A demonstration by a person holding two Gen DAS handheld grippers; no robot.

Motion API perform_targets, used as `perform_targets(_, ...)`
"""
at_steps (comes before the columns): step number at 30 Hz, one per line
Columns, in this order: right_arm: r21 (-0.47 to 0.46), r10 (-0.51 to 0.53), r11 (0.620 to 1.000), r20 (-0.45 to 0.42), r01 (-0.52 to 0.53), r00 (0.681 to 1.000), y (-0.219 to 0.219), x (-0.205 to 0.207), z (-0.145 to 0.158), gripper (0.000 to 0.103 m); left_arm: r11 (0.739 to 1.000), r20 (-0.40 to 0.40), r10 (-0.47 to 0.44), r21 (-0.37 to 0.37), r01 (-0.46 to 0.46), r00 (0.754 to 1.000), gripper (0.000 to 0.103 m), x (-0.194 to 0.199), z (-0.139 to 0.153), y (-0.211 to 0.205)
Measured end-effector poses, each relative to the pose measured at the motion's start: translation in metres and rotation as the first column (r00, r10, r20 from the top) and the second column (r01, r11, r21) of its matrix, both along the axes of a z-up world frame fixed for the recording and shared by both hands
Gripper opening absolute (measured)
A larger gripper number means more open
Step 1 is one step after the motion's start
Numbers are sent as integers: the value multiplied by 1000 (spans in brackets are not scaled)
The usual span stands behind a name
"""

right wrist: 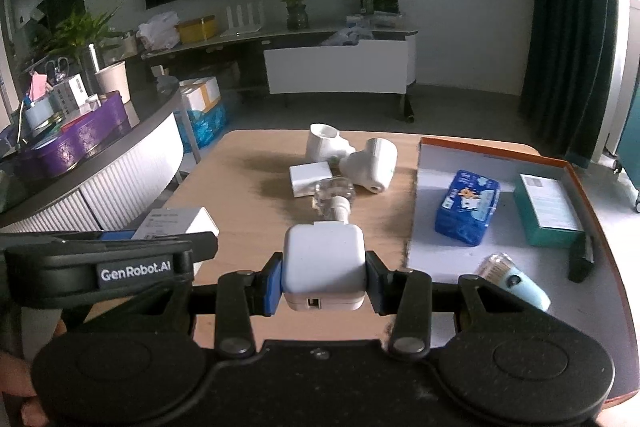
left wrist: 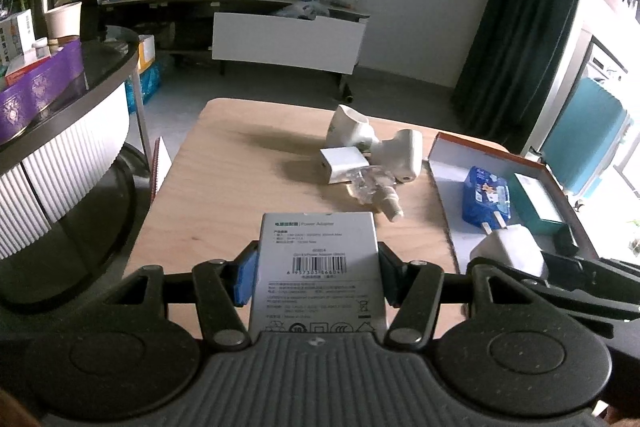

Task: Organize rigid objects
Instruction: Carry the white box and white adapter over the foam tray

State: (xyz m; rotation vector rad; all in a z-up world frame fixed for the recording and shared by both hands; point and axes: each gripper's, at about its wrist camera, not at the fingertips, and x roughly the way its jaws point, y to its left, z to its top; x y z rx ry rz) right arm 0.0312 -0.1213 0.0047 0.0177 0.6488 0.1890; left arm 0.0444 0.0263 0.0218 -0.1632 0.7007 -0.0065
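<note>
My left gripper [left wrist: 318, 267] is shut on a white power adapter box [left wrist: 318, 267], label side up, above the near part of the wooden table [left wrist: 224, 187]. My right gripper [right wrist: 324, 277] is shut on a white charger plug [right wrist: 324, 267], which also shows in the left wrist view [left wrist: 508, 251]. The box appears at the left of the right wrist view [right wrist: 176, 223]. A heap in the middle of the table holds two white pipe fittings [right wrist: 372, 163], a small white adapter [right wrist: 310, 177] and a clear plastic piece [right wrist: 334, 197]. An orange-rimmed tray [right wrist: 424, 211] lies to the right.
In the tray lie a blue tissue pack [right wrist: 468, 207], a teal box [right wrist: 548, 209], a pale blue cylinder [right wrist: 514, 281] and a small black item [right wrist: 580, 257]. A curved counter with a purple box [right wrist: 80, 139] stands left. A TV stand [right wrist: 336, 67] lines the far wall.
</note>
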Motion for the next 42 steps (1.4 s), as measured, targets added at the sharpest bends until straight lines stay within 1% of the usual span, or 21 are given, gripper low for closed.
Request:
perform_targets(19,8,-70,998,22,70,997,-39,-14,7,51,998,2,-66,-2,66,998,59,1,0,-34)
perform_targets(42,24,-145,989,41,144,989,-73,-19,15,51,991,9,-136,2,136,991,59,8,5,-64)
